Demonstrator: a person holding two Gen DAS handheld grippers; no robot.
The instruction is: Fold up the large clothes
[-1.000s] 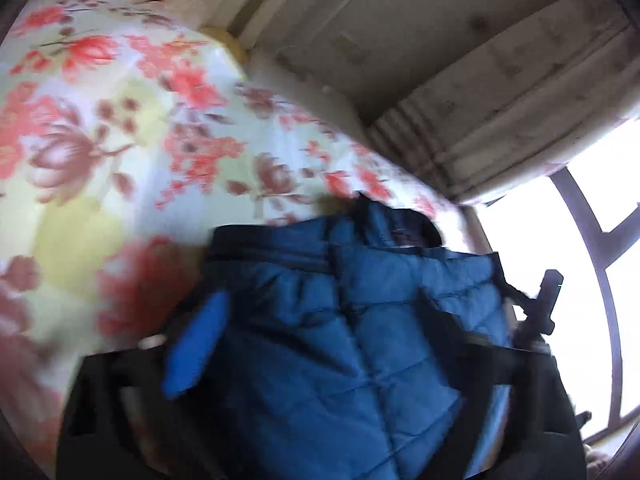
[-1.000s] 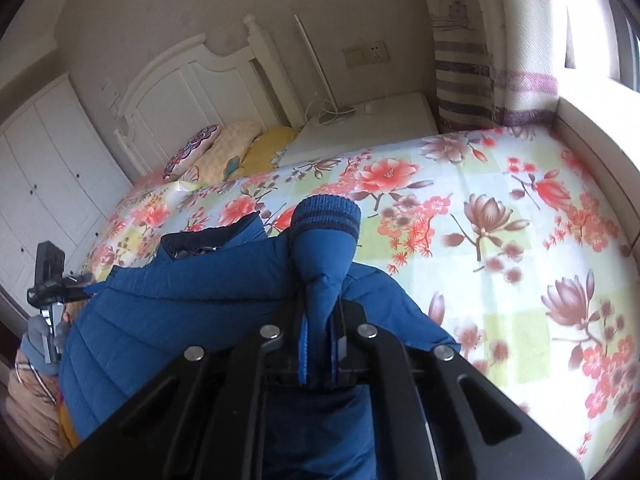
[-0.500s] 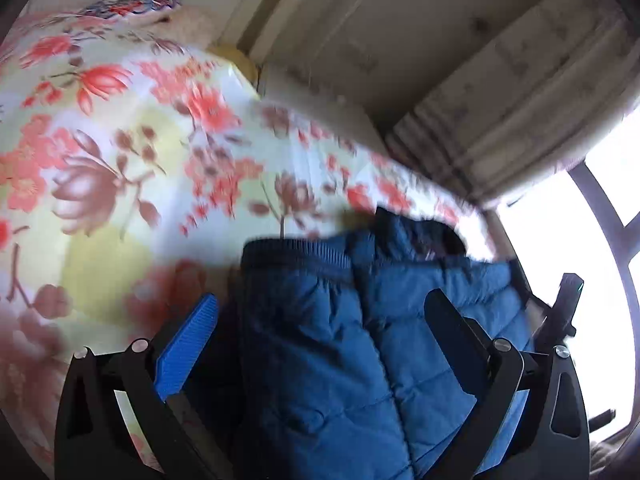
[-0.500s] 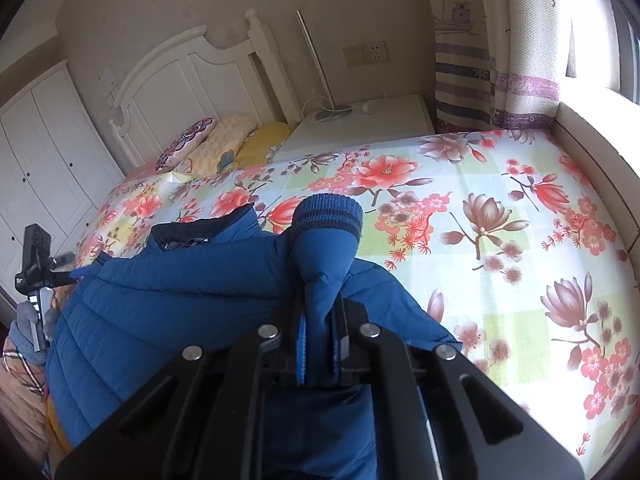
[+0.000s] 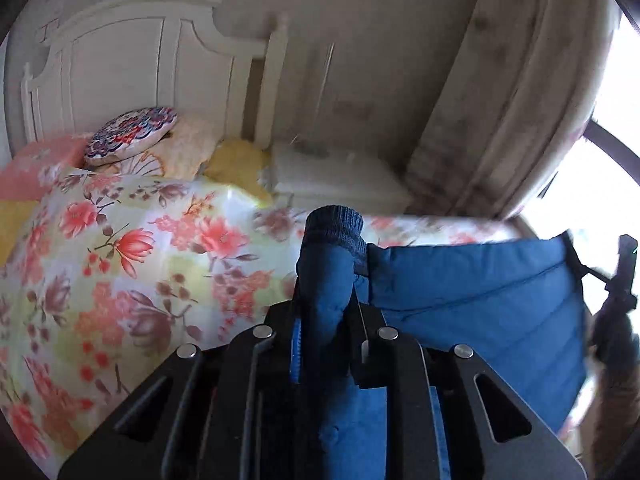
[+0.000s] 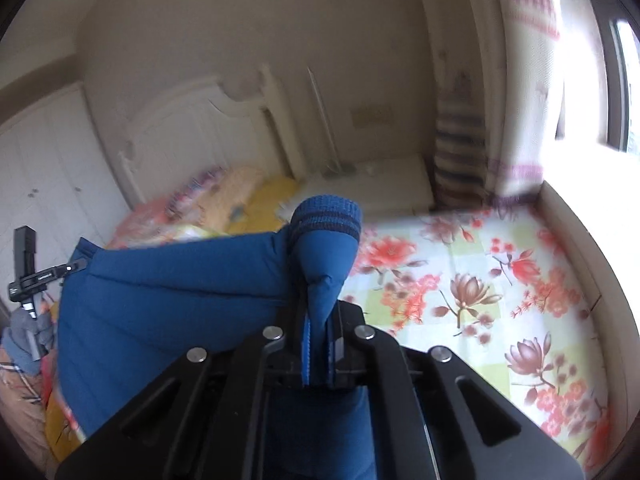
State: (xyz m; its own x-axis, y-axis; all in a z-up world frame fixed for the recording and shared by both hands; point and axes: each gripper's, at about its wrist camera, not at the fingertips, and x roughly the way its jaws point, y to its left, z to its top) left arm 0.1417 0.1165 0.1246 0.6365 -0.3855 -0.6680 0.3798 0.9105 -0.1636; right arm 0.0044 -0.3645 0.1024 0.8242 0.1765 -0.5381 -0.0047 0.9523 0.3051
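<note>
Left wrist, sleeve (image 5: 326, 280) apparently pinched in claw (image 5: 326, 320)

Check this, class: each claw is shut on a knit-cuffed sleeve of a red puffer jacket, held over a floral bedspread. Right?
One thing is wrong: the puffer jacket is blue, not red, as both wrist views show. The left claw, its jaws just closed, and the right claw each pinch a knit-cuffed sleeve over the floral bedspread.

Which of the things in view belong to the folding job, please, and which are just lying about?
In the job:
blue padded jacket
left gripper, clamped on one sleeve
right gripper, clamped on the other sleeve

Lying about:
round patterned cushion
yellow pillow
white nightstand
curtain
</note>
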